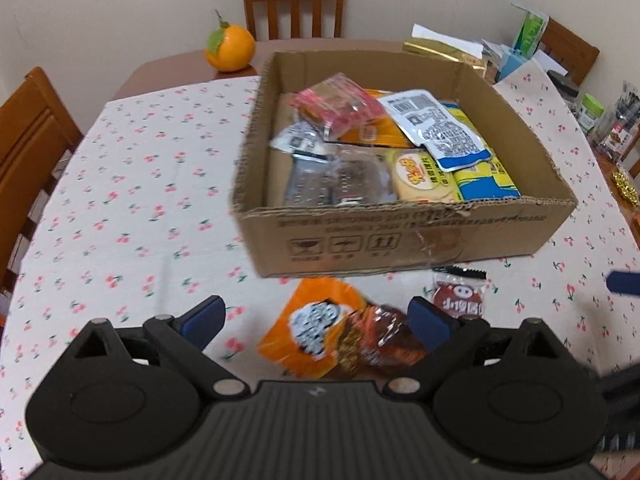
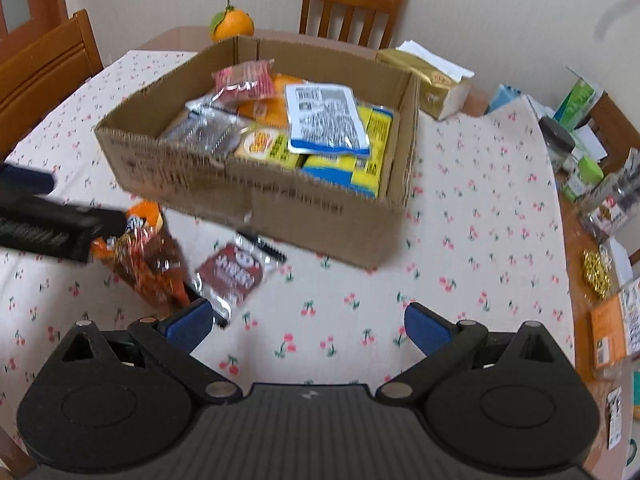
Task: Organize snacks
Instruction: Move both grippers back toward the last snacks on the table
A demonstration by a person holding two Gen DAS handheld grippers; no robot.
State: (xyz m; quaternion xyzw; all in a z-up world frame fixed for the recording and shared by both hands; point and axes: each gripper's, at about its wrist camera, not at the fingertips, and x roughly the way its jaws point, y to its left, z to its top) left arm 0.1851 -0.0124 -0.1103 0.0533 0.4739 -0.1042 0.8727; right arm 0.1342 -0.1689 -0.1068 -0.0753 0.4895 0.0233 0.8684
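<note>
While both grippers are held open and empty | orange snack packet (image 1: 320, 330) lies between left gripper (image 1: 318, 322) fingers — nearest arm | right gripper (image 2: 306, 326) over bare cloth | cardboard box (image 1: 400, 240) just beyond.

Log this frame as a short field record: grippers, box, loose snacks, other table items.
left gripper: open, above the orange snack packet
right gripper: open, holding nothing, over bare tablecloth
cardboard box: open top, holds several snack packs
loose snacks: orange snack packet and dark red packet, both on the cloth in front of the box
far side: orange fruit beyond the box
</note>
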